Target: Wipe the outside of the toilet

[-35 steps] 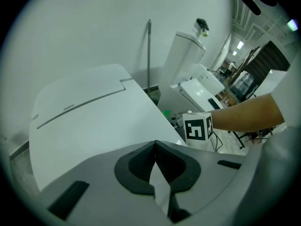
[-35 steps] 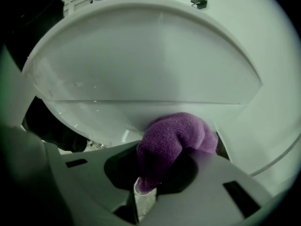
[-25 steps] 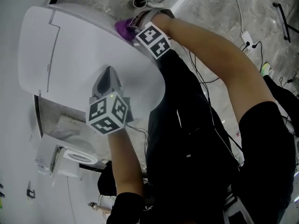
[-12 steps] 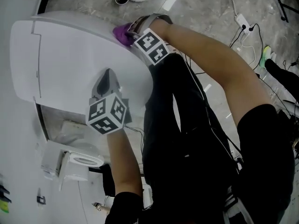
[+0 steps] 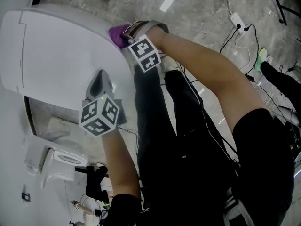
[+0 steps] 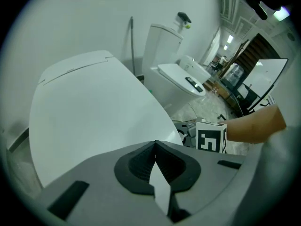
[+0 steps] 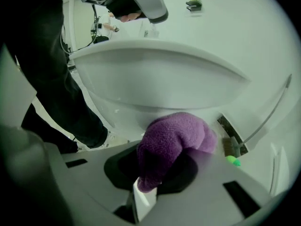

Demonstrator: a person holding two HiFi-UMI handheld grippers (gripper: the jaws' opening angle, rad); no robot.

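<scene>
2 grippers: the right gripper (image 7: 145, 188) had its jaws clamped on a purple cloth (image 7: 175, 140). The left gripper (image 6: 156, 160) had its jaws pressed together with nothing between them.
Cloth position: bunched out past the right jaws, at the outer wall of the toilet (image 7: 155, 81) just under the rim; contact looked likely, though I could not be certain of it.
Toilet location: in the head view the toilet (image 5: 61, 46) filled the upper left, lid down, with the person's legs just beside its rounded front.
Left gripper position: it hung above the closed lid near the front and wiped nothing.
Long axis: it ran from the hinge end at the picture's left to the rounded front at the right, sloping slightly down; the front pointed toward the person.
Done so far: impossible to read; no streaks, wet patches or dirt showed on the white surface.
Step in hand: judged a wipe along the bowl's far side near the front.
Left to do: probably the lid top, the near side, the base and the back, as none showed cloth contact.
Surroundings: 1 second toilet (image 6: 171, 60) stood beyond, and a toilet brush (image 7: 230, 149) lay on the floor.
</scene>
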